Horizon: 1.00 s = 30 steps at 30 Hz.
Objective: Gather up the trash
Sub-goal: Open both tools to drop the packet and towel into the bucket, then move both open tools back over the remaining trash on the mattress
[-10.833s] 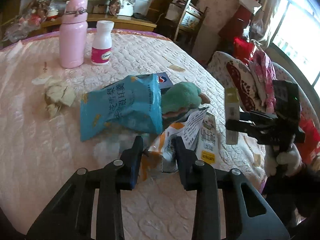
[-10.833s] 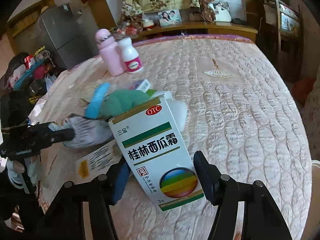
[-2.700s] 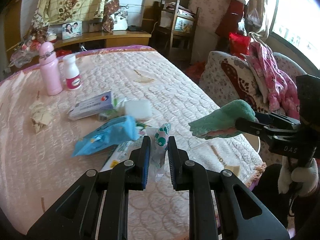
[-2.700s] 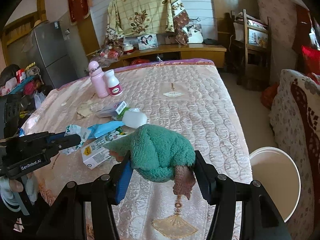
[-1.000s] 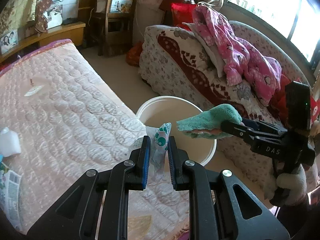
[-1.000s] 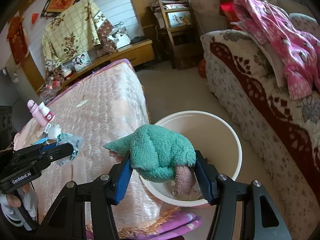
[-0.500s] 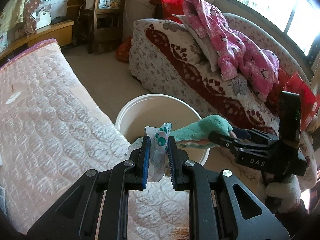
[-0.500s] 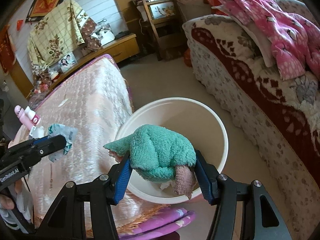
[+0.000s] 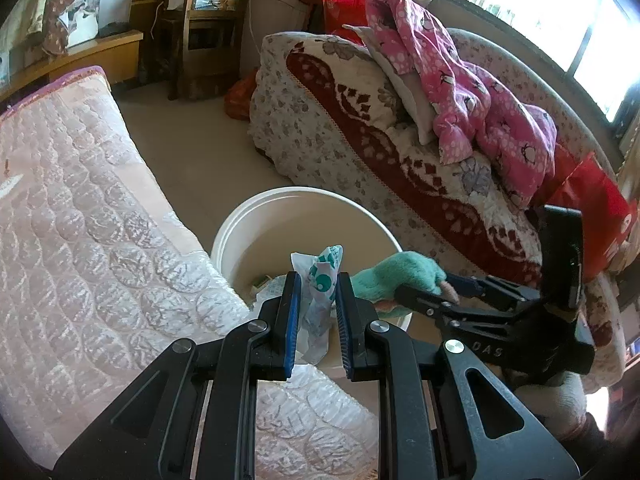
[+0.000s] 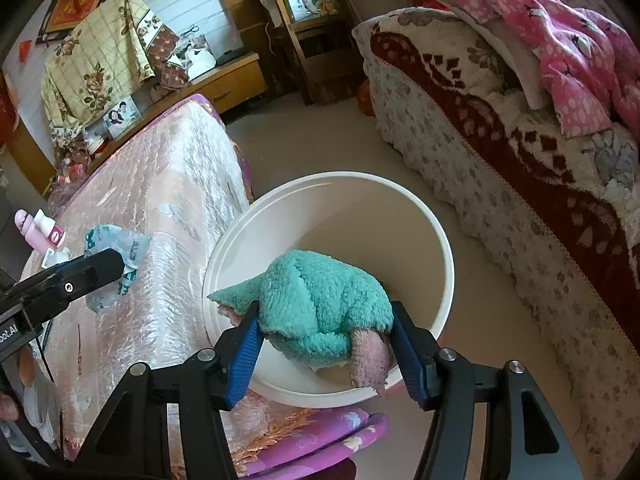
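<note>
Both hands have swung from the table to the white bucket (image 10: 436,236), where the right gripper (image 10: 326,344), clamped on the green plush cloth (image 10: 320,300), hangs over its mouth, while the left gripper (image 9: 316,312) stays pinched on a crumpled wrapper (image 9: 322,280) at the rim, ready for dropping.

Left gripper (image 9: 316,300): black plastic frame with triangular cut-outs, silver screw heads at the pivots, ribbed blue pads on the inner finger faces. Right gripper (image 10: 326,340): same build; white "DAS" lettering on its side, black block mounted on top. White glove (image 9: 560,394) worn on the hand under it.
</note>
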{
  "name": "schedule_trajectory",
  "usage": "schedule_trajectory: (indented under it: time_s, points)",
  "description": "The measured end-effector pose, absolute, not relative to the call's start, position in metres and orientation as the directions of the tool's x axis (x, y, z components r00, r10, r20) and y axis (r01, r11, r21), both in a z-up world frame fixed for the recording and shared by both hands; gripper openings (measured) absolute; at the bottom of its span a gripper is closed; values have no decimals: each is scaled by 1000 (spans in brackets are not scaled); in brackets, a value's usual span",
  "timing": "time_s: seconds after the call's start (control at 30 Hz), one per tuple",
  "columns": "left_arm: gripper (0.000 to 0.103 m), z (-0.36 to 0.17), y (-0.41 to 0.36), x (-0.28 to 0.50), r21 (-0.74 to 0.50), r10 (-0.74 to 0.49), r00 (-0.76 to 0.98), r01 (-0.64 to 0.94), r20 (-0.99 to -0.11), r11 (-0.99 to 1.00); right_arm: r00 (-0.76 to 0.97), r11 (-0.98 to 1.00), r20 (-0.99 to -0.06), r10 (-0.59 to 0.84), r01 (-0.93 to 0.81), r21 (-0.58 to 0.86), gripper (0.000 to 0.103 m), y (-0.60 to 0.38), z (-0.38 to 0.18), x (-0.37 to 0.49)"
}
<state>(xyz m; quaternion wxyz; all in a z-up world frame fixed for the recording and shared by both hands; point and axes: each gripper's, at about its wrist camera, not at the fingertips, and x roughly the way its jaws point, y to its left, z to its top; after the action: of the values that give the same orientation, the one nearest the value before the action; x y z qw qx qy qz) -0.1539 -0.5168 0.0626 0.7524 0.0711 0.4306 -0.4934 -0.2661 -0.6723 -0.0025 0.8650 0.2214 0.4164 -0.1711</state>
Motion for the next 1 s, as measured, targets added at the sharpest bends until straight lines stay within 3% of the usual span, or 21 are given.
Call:
schedule_trajectory:
  time_s: [0.07,0.13,0.2,0.23,1.0]
  points:
    - [17,61,-519,-153,-320,-679,142,800,-720,507,589,843,-800,-109,481,239,61,-673,-5,-263]
    - [26,60,-520,-153,-316,-674,146,799,-724,512,587,841,-803,-107,484,241,71,-674,-7,-261]
    - [52,60,-519,-151,-318,-675,151,794,-722,519,591,837,-800,-100,485,253,78,-674,-7,-260]
    - [55,60,-517,-150,-325,-679,151,790,-719,520,593,835,-800,-96,485,259,78,-675,-7,-261]
    - [56,78,-457,-148,-281,-659,272,744,-702,606,613,900,-773,-162,414,140,78,-623,38,-256]
